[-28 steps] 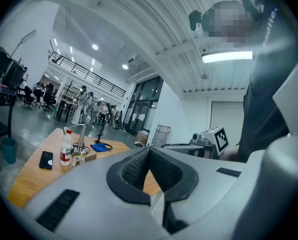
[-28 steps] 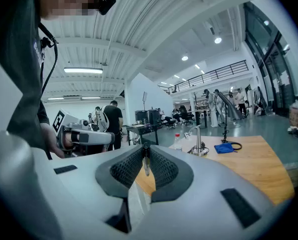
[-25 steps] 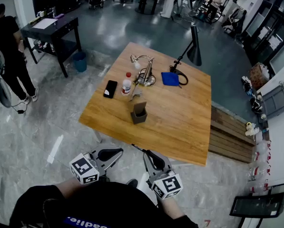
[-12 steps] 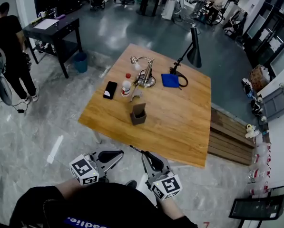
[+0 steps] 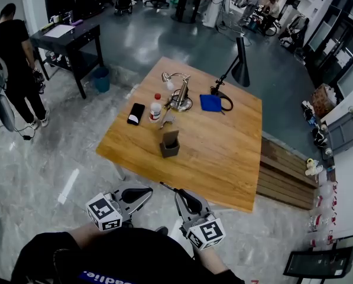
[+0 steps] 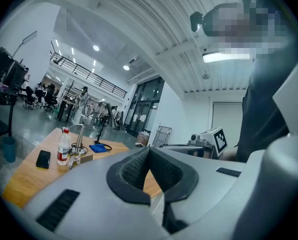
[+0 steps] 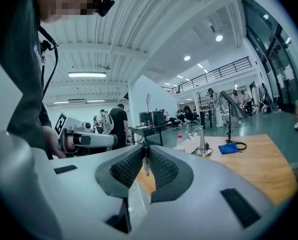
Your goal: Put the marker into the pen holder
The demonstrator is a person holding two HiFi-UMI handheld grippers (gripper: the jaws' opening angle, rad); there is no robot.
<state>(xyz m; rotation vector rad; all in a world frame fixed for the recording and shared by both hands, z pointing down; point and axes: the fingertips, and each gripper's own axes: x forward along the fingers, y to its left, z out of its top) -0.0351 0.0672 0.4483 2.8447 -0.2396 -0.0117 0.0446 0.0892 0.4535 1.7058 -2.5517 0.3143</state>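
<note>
Two tongs are held low and close to the person's body in the head view, short of the tabletop (image 5: 223, 152), which fits a carry toward it rather than a placing. The pen holder (image 5: 169, 145) stands upright a little in from the near left edge, with a bottle (image 5: 156, 107) and a phone (image 5: 136, 113) beyond it toward the left corner, so its open top looks reachable from the near side. From the right tongs (image 5: 180, 193) a thin dark marker (image 5: 168, 186) sticks out forward, well apart from the holder. In the left gripper view, the left tongs (image 6: 149, 151) are pressed together with nothing between them; they seem merely parked, since the job needs one hand. In the right gripper view, the right tongs (image 7: 146, 151) pinch narrowly on the marker (image 7: 146, 165), which runs along the seam of the pads, probably so that it can be tipped end-first into the holder.
</note>
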